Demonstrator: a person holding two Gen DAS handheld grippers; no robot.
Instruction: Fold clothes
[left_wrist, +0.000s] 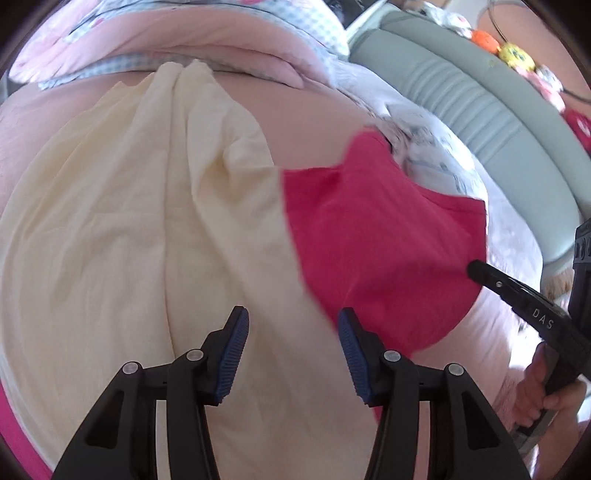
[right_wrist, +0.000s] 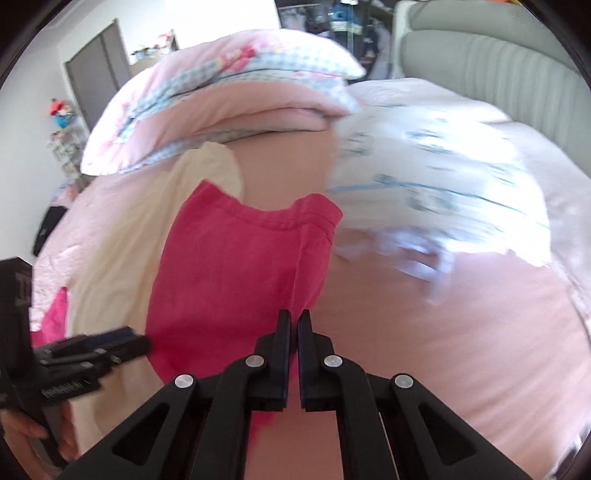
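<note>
A red garment (left_wrist: 384, 229) (right_wrist: 229, 266) lies spread on the pink bed, overlapping a larger cream garment (left_wrist: 129, 221) (right_wrist: 110, 258) to its left. My right gripper (right_wrist: 293, 321) is shut, its fingertips pinching the red garment's right edge near a side seam. The left wrist view shows the right gripper (left_wrist: 474, 267) at that same edge. My left gripper (left_wrist: 293, 332) is open above the line where red cloth meets cream, with nothing pressed between its blue pads. In the right wrist view the left gripper (right_wrist: 129, 341) is blurred at the red garment's left edge.
A white printed garment (left_wrist: 432, 162) (right_wrist: 443, 192) lies crumpled beyond the red one. A folded pink quilt (left_wrist: 184, 40) (right_wrist: 221, 92) sits at the far side. The grey padded headboard (left_wrist: 480, 92) (right_wrist: 498, 62) bounds the right. A person's hand (left_wrist: 535, 387) holds the right gripper's handle.
</note>
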